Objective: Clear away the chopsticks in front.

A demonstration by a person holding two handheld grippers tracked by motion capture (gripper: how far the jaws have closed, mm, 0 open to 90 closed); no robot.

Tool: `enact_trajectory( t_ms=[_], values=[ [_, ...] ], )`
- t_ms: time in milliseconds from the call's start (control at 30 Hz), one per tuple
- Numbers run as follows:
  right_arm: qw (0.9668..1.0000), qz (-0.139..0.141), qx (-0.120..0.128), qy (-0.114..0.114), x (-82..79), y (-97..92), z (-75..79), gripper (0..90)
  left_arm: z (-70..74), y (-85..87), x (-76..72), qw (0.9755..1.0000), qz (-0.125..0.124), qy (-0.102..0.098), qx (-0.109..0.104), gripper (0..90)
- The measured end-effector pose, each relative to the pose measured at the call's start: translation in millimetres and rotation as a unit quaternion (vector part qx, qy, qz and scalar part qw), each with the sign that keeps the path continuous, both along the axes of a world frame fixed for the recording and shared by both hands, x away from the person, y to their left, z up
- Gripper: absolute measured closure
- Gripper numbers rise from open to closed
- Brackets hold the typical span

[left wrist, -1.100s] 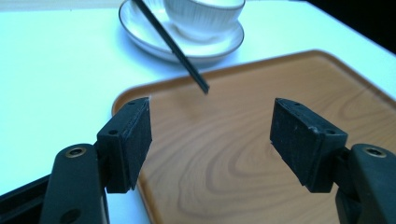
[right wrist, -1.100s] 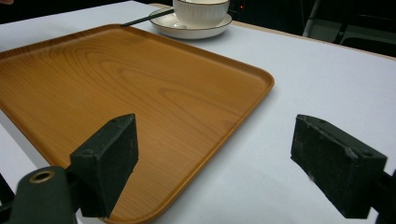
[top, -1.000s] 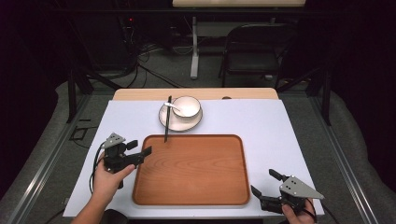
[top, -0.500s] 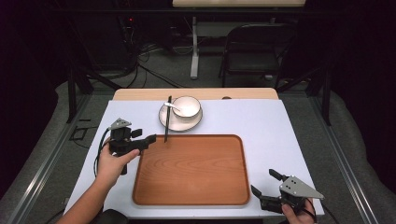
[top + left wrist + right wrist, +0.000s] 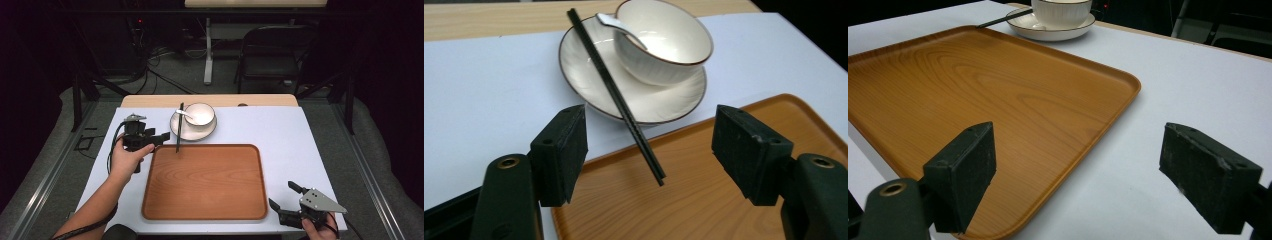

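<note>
Left hand-held gripper (image 5: 162, 136) has advanced toward chopsticks (image 5: 178, 127).

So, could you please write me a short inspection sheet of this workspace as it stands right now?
Surface: white table cover, bare wood strip at the far edge.
Job's things: black chopsticks lean on the saucer, tips over the wooden tray; bowl on the saucer, with a spoon in it.
Clutter: nothing seen.
Grippers: left gripper open, jaws either side of the chopstick tips; right gripper open near the tray's near right corner.
Cables: black cable trails from the left gripper.
Surroundings: folding chair, floor cables, dark room.
</note>
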State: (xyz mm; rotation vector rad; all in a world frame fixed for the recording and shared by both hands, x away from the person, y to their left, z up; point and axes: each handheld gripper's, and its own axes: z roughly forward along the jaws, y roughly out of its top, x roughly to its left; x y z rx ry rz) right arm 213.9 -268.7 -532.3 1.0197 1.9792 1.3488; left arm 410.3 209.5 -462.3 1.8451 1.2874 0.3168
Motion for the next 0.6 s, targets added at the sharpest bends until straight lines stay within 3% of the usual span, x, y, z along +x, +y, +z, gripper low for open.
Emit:
enact_trajectory(
  t_ms=[300,600],
  values=[
    [1.0,0.0,0.0,0.0,0.1,0.2,-0.1,14.4,3.2,-3.4,20.8,0.9994,0.018,0.029,0.003,34.2],
    [1.0,0.0,0.001,0.001,0.8,-0.6,-0.2,14.4,9.9,-7.5,40.2,0.9987,0.037,0.036,-0.001,39.1]
  ],
)
